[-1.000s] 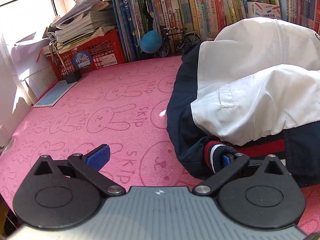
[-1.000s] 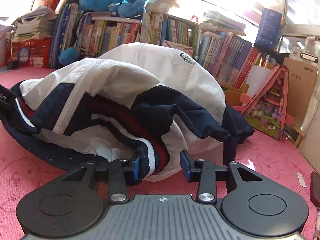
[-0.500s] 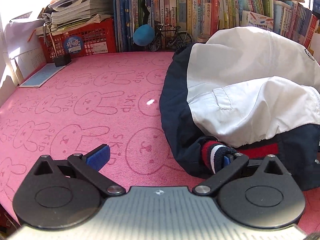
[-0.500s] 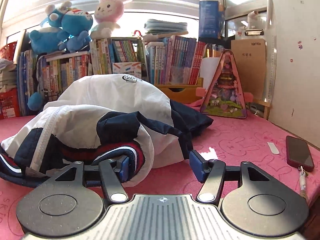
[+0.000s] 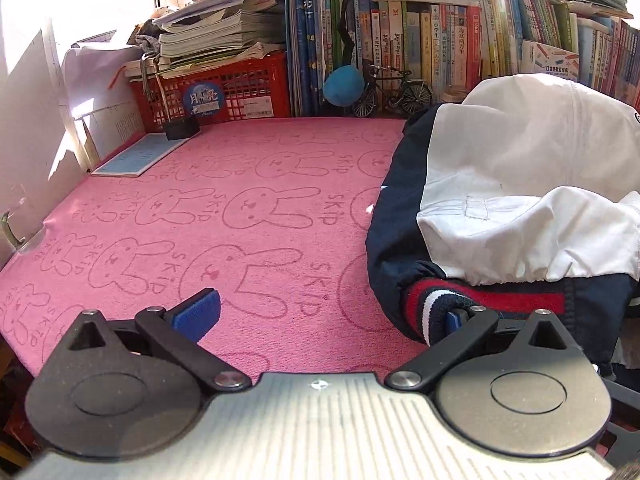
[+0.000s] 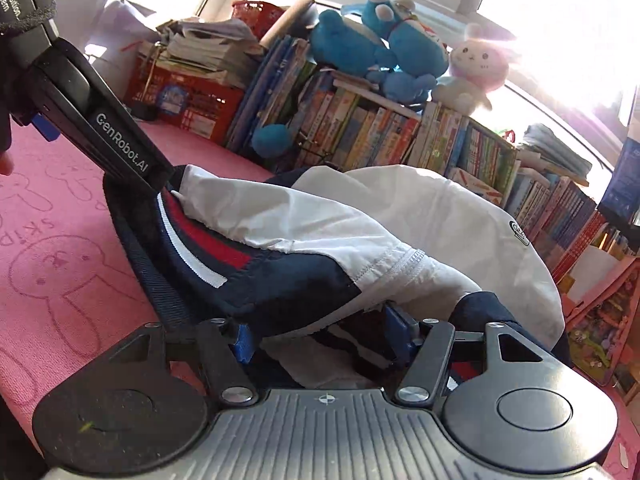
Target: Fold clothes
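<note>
A white and navy jacket (image 5: 520, 184) with red and white striped ribbing lies bunched on the pink rabbit-print mat (image 5: 200, 220). My left gripper (image 5: 324, 316) is open wide; its right finger touches the striped cuff (image 5: 432, 312), its left finger (image 5: 196, 314) is over bare mat. In the right wrist view the jacket (image 6: 400, 216) fills the middle. My right gripper (image 6: 324, 340) is open with the jacket's navy hem (image 6: 288, 300) lying between and over its fingers. The left gripper's body (image 6: 100, 128) shows at upper left, resting against the jacket's striped edge.
A red basket (image 5: 212, 88) with stacked papers, a row of books (image 5: 420, 40) and a small model bicycle (image 5: 392, 92) line the back. A blue notebook (image 5: 140, 156) lies at the mat's left. Blue and pink plush toys (image 6: 400, 52) sit on the books.
My right gripper has swung left and lower, pushing its open fingers under the jacket's hem. The left gripper stays at the striped cuff, pulled slightly back.
</note>
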Available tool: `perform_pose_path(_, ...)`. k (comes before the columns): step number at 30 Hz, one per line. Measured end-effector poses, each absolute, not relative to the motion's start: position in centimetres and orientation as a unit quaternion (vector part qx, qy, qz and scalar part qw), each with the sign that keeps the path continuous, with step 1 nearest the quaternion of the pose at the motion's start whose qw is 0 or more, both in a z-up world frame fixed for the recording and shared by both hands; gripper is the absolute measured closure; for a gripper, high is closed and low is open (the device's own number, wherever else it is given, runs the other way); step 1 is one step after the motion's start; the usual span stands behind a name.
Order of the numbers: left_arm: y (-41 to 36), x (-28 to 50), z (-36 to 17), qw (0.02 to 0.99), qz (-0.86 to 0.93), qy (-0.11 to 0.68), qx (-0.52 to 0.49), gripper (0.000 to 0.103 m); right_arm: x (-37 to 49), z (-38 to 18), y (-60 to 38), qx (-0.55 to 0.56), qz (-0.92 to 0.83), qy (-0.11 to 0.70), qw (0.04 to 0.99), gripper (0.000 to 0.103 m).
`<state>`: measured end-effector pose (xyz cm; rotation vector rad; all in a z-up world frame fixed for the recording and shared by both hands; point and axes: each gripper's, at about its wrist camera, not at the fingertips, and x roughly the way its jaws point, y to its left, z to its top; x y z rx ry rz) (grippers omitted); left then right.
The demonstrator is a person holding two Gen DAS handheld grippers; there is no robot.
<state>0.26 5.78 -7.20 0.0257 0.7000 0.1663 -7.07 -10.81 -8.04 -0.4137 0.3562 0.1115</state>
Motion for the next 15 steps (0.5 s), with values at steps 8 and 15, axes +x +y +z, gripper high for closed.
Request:
perform_pose_path(8,4.5,-0.1,-8.3,0.935,0.028,0.352,0.018,0.0,-6.7,-7.6,-15.6,-0.171,-0.077,0.148,0.971,0.035)
perform_pose_path(15,2.2,0.4,-8.7,0.939,0.055,0.333,0.063,0.0,-9.4,-6.0,-18.0,-0.152,-0.114,0.095,0.977,0.021)
